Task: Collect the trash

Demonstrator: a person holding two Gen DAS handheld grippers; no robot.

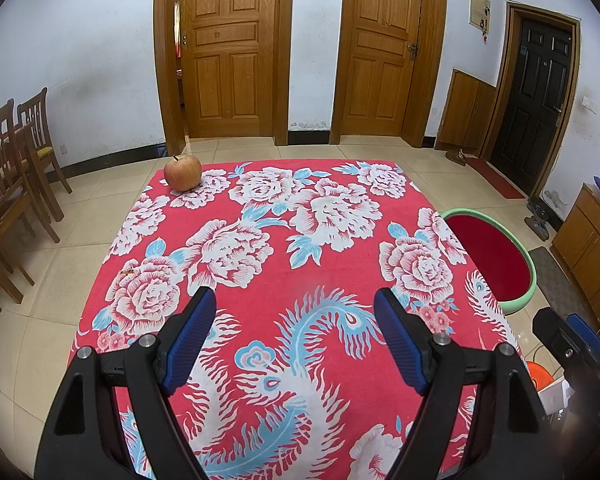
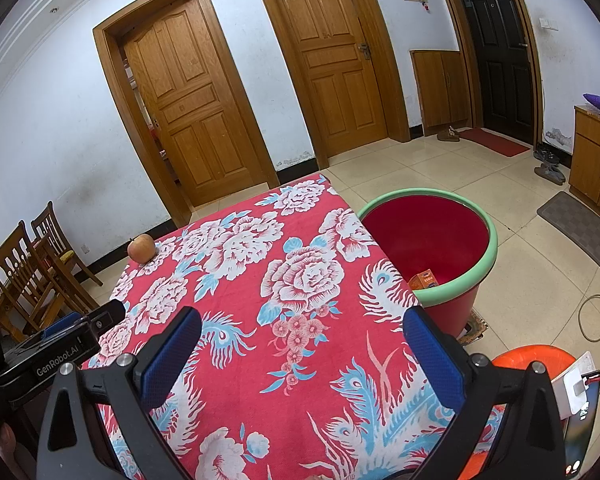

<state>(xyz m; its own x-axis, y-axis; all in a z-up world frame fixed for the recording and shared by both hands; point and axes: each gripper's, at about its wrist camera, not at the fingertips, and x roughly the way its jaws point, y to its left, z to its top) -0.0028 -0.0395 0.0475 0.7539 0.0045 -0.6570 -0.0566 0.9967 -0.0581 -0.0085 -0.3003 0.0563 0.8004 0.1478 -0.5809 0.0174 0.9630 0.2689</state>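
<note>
An apple [image 1: 182,174] [image 2: 141,248] sits on the far left corner of the table, which is covered by a red floral cloth [image 1: 284,248] [image 2: 284,360]. A red bin with a green rim [image 1: 534,276] [image 2: 490,256] stands on the floor by the table's right edge. An orange packet [image 2: 424,280] lies inside the bin. A small brown speck [image 1: 129,272] lies near the cloth's left edge. My left gripper [image 1: 294,300] hovers open over the near part of the cloth, holding nothing. My right gripper [image 2: 302,320] is also open and holds nothing, with the bin ahead to its right.
Wooden chairs [image 1: 16,168] stand on the tiled floor to the left. An orange round object [image 2: 532,356] and a white adapter [image 2: 576,388] are low at the right. Two wooden doors [image 1: 228,48] and a dark door [image 1: 540,92] line the far wall. A cabinet [image 2: 596,168] stands at the right.
</note>
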